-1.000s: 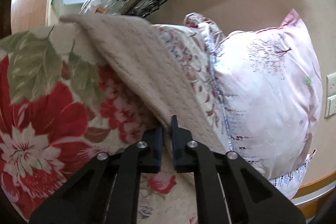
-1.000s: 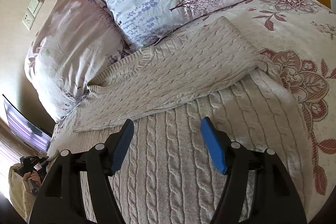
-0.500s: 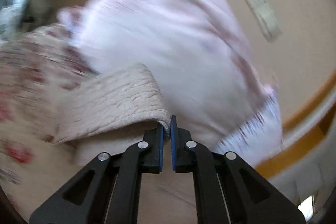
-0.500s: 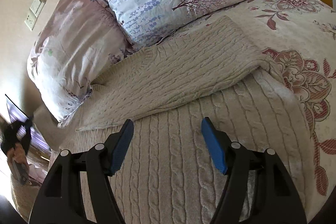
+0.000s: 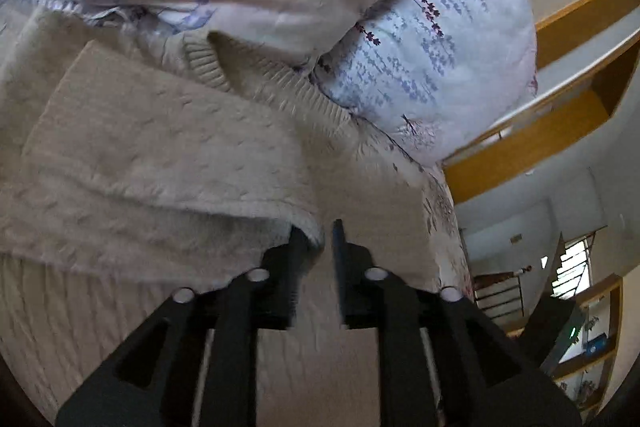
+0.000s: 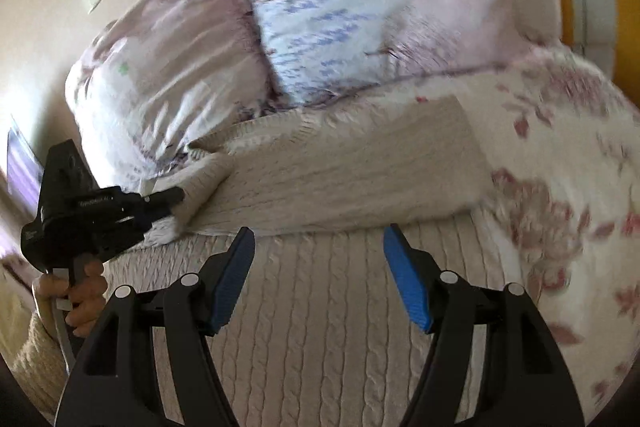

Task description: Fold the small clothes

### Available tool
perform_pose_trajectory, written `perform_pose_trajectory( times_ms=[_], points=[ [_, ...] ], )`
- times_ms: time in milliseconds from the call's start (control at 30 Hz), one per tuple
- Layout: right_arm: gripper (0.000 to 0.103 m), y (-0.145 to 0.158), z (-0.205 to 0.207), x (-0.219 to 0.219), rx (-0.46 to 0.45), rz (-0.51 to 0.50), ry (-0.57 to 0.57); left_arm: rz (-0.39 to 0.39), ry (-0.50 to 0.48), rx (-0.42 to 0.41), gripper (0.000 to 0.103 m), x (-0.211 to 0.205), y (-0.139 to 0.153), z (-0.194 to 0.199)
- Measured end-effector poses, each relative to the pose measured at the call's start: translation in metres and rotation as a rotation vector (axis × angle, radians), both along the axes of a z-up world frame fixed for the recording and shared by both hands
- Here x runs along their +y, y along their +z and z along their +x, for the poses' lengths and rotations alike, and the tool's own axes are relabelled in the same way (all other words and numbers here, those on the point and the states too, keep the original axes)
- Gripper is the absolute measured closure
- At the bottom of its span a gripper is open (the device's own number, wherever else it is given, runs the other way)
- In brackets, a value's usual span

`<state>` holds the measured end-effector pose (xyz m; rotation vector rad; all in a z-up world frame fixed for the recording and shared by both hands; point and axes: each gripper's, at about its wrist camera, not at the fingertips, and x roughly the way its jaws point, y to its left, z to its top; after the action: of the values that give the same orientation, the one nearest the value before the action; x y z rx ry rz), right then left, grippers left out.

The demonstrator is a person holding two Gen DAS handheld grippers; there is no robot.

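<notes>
A cream cable-knit sweater [image 6: 320, 299] lies flat on the bed, one sleeve [image 6: 352, 167] folded across its chest. In the left wrist view the other sleeve [image 5: 168, 155] lies folded over the body, its cuff edge at my left gripper [image 5: 318, 243]. That gripper's jaws stand slightly apart, with the cuff against the left finger. It also shows in the right wrist view [image 6: 170, 203], at the sweater's left side. My right gripper [image 6: 318, 251] is open and empty, hovering above the sweater's body.
Two floral pillows [image 6: 328, 7] rest against the wall just beyond the sweater's neckline [image 5: 256, 83]. The floral bedsheet [image 6: 560, 195] spreads to the right. A wooden bed frame [image 5: 520, 155] runs along the far side.
My left gripper carried the sleeve over onto the sweater's body and its jaws have parted. My right gripper stayed open and shifted slightly.
</notes>
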<state>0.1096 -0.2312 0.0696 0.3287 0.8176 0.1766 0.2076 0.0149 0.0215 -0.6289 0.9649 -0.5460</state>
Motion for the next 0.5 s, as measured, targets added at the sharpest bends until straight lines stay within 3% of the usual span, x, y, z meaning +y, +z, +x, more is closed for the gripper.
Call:
perform_pose_trajectory(
  times_ms=[33, 133, 300, 500],
  points=[
    [0.035, 0.005, 0.003, 0.008, -0.010, -0.019, 0.039, -0.005, 0.016, -0.020, 0.075, 0.012, 0.003, -0.008],
    [0.035, 0.021, 0.017, 0.049, -0.054, -0.084, 0.211, 0.006, 0.101, -0.064, 0.073, 0.052, 0.010, -0.029],
    [0.046, 0.028, 0.042, 0.137, -0.127, -0.209, 0.468, 0.037, 0.273, -0.021, 0.074, 0.115, -0.002, -0.042],
    [0.047, 0.003, 0.067, 0.219, -0.129, -0.365, 0.581, 0.096, 0.352, 0.021, 0.074, 0.144, -0.019, -0.046]
  ],
)
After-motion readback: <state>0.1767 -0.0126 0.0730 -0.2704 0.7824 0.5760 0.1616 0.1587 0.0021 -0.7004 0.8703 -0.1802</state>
